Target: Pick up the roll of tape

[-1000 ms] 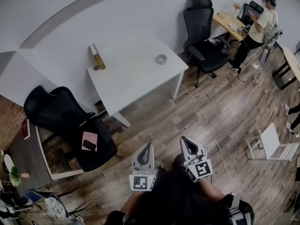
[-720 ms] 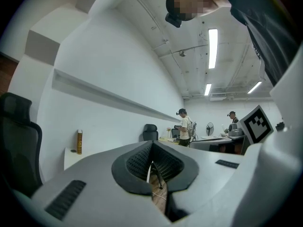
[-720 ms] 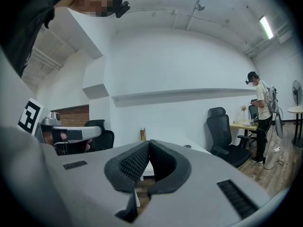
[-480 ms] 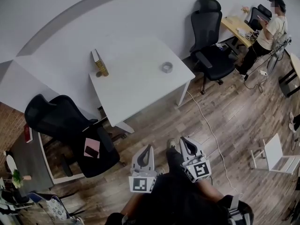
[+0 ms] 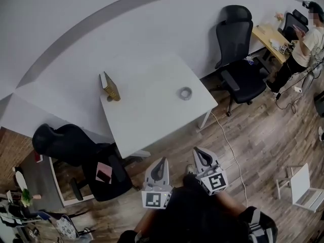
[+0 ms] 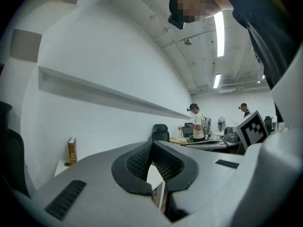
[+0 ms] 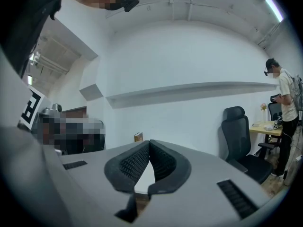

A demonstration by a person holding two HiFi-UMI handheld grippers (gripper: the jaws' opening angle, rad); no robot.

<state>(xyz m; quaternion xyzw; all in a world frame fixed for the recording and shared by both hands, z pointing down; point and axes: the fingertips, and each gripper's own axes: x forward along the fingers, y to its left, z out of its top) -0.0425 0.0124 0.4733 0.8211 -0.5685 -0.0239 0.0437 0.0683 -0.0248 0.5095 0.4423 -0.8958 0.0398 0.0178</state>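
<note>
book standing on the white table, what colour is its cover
Golden brown. The book shows best in the head view.

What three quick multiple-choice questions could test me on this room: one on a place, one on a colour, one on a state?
1. Where does the roll of tape lie?
A) on the floor
B) on the table
C) on a chair seat

2. What colour is that table?
A) black
B) white
C) green

3. How do the right tongs stand?
A) wide open
B) shut on the tape
C) shut, with nothing between them

Answers:
1 B: the head view shows it on the tabletop, toward the right side.
2 B: the top and the legs are white.
3 C: in the right gripper view the pads meet at their tips, and the tape is far off on the table.
</note>
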